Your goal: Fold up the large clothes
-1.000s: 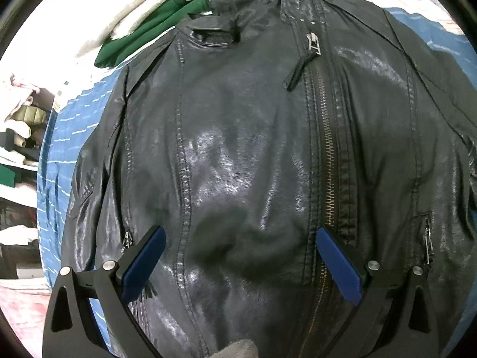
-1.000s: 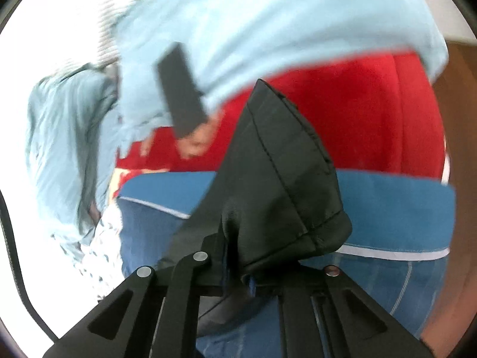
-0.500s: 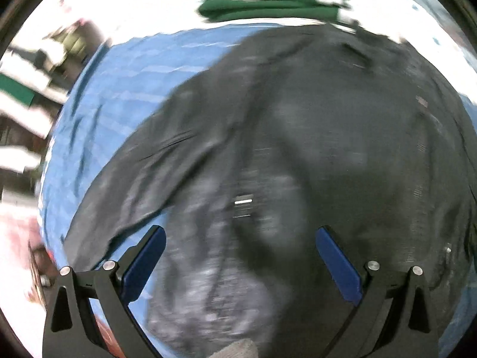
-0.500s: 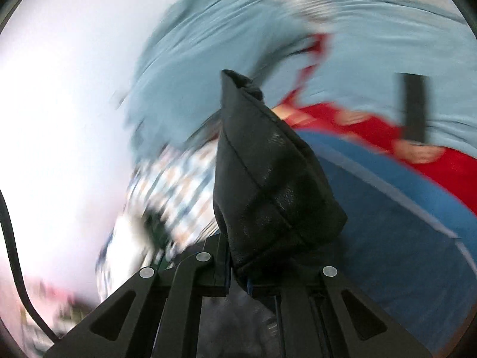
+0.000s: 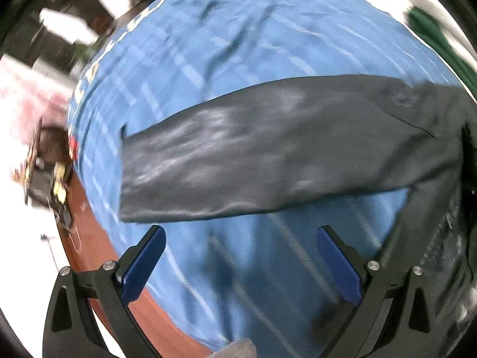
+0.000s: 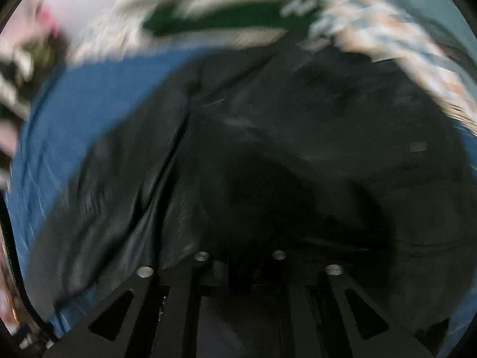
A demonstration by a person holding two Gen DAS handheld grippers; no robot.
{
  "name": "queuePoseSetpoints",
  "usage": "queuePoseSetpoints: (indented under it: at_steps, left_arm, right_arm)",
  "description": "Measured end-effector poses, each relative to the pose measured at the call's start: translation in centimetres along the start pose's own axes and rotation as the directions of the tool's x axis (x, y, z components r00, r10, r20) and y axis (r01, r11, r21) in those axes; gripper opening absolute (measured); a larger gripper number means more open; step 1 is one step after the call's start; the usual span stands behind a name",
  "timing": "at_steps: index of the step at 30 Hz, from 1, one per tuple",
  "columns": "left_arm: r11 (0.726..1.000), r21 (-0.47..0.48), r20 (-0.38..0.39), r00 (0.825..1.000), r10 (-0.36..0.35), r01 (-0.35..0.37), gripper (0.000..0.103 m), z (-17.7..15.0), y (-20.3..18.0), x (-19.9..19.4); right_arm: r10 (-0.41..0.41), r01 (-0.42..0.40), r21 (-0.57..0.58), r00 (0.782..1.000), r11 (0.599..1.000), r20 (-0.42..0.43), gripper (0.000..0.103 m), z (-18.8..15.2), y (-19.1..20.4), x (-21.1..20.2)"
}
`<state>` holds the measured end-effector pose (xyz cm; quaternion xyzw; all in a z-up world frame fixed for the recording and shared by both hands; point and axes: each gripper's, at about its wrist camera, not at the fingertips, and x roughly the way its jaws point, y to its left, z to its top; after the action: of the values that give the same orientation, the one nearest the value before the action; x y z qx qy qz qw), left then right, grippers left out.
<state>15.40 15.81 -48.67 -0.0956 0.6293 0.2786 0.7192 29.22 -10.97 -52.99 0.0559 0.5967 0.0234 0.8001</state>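
Left tongs (image 5: 240, 264) gape empty over bare blue sheet (image 5: 253, 38) below the jacket sleeve (image 5: 253, 152); right tongs (image 6: 240, 264) are opening.

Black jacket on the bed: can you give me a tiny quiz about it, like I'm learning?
1. True or false: the left hand-held gripper is clamped on the jacket.
2. What colour is the sheet under the jacket? A red, B blue, C yellow.
3. Fill the gap: the cloth beyond the jacket is dark ____.

Key: 1 false, its jaws stand wide apart with nothing between them. 2 B. 3 green.
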Motion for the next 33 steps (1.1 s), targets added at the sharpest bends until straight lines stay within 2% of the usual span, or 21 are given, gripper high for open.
queuePoseSetpoints:
  at_steps: [1, 2, 3, 4, 6, 8, 11, 13, 14, 16, 17, 19, 21, 24, 25, 26, 27, 28, 30, 31, 33]
  left_arm:
    - [0.999, -0.036, -0.009, 1.0, -0.018, 0.018, 0.103, 0.0, 1.4, 0.5]
    - [0.998, -0.06, -0.017, 0.999, -0.032, 0.031, 0.103, -0.1, 2.2, 0.7]
    - [0.994, -0.094, -0.028, 0.998, -0.056, 0.053, 0.102, -0.2, 2.9, 0.9]
    - [0.987, -0.136, -0.044, 0.995, -0.094, 0.087, 0.102, -0.3, 3.8, 1.2]
    - [0.959, -0.23, -0.073, 0.979, -0.188, 0.167, 0.102, -0.6, 4.7, 2.0]
    - [0.911, -0.329, -0.086, 0.953, -0.289, 0.247, 0.102, -0.3, 5.9, 3.4]
    - [0.816, -0.48, -0.073, 0.912, -0.403, 0.322, 0.097, 0.8, 7.5, 6.2]
    - [0.767, -0.548, -0.039, 0.906, -0.421, 0.333, 0.093, 2.0, 8.5, 7.9]
    - [0.749, -0.577, -0.023, 0.91, -0.415, 0.327, 0.09, 2.7, 9.0, 8.7]
    - [0.725, -0.62, -0.003, 0.922, -0.386, 0.302, 0.079, 4.2, 10.0, 9.8]
    - [0.72, -0.631, 0.013, 0.931, -0.364, 0.29, 0.074, 5.1, 10.6, 10.1]
    - [0.73, -0.626, 0.043, 0.947, -0.317, 0.273, 0.035, 7.0, 11.5, 10.1]
    - [0.744, -0.612, 0.071, 0.955, -0.287, 0.269, 0.013, 8.8, 12.0, 10.0]
    - [0.75, -0.585, 0.123, 0.947, -0.296, 0.31, 0.008, 11.4, 12.9, 10.1]
    - [0.757, -0.57, 0.139, 0.946, -0.294, 0.319, 0.008, 12.0, 12.9, 10.0]
    - [0.765, -0.554, 0.153, 0.944, -0.293, 0.327, 0.008, 12.3, 12.4, 9.7]
    - [0.77, -0.542, 0.165, 0.941, -0.294, 0.336, 0.008, 12.7, 12.3, 9.7]
    - [0.773, -0.531, 0.177, 0.937, -0.301, 0.348, 0.008, 13.0, 12.1, 9.7]
    - [0.775, -0.518, 0.166, 0.931, -0.325, 0.363, 0.012, 13.6, 11.2, 10.5]
    - [0.77, -0.518, 0.154, 0.926, -0.344, 0.372, 0.017, 13.7, 11.1, 11.2]
    - [0.741, -0.526, 0.166, 0.905, -0.392, 0.418, 0.023, 13.3, 11.3, 12.2]
  right_arm:
    - [-0.004, 0.003, -0.024, 1.0, 1.0, -0.018, 0.037, -0.3, 1.0, 0.3]
    - [0.027, -0.027, -0.031, 0.999, 0.999, -0.02, 0.045, -0.7, 1.6, -0.3]
    - [0.092, -0.092, -0.019, 0.995, 0.996, -0.031, 0.061, -0.9, 1.7, -0.9]
    - [0.168, -0.168, 0.009, 0.985, 0.986, -0.049, 0.067, -1.4, 1.6, -1.8]
    - [0.249, -0.246, 0.042, 0.967, 0.968, -0.062, 0.067, -2.6, 1.1, -3.9]
    - [0.302, -0.298, 0.07, 0.951, 0.952, -0.066, 0.067, -3.7, 0.3, -6.1]
    - [0.359, -0.341, 0.167, 0.929, 0.925, -0.09, 0.067, -2.8, -2.3, -7.6]
    - [0.361, -0.332, 0.222, 0.926, 0.917, -0.108, 0.067, -2.8, -3.7, -7.5]
    - [0.349, -0.314, 0.242, 0.93, 0.918, -0.117, 0.067, -2.7, -4.3, -7.0]
    - [0.328, -0.284, 0.274, 0.936, 0.919, -0.128, 0.067, -0.9, -5.1, -6.4]
    - [0.315, -0.269, 0.284, 0.94, 0.92, -0.129, 0.067, -0.7, -5.3, -6.1]
    - [0.289, -0.242, 0.293, 0.949, 0.925, -0.127, 0.067, 0.2, -5.5, -5.5]
    - [0.283, -0.238, 0.308, 0.953, 0.921, -0.111, 0.067, 0.9, -5.0, -5.2]
    - [0.301, -0.262, 0.329, 0.951, 0.907, -0.073, 0.066, 1.9, -3.7, -4.7]
    - [0.307, -0.266, 0.339, 0.949, 0.902, -0.071, 0.062, 2.2, -3.4, -4.4]
    - [0.326, -0.284, 0.354, 0.943, 0.891, -0.065, 0.055, 2.5, -3.0, -3.8]
    - [0.343, -0.298, 0.37, 0.937, 0.88, -0.061, 0.037, 2.9, -2.6, -3.0]
    - [0.356, -0.302, 0.383, 0.931, 0.873, -0.078, 0.03, 3.2, -1.9, -1.7]
    - [0.348, -0.264, 0.396, 0.924, 0.879, -0.156, 0.03, 3.4, -0.6, 1.3]
    - [0.32, -0.228, 0.399, 0.929, 0.888, -0.183, 0.03, 3.3, -0.1, 2.6]
    - [0.296, -0.205, 0.379, 0.934, 0.902, -0.199, 0.032, 3.8, 0.4, 3.0]
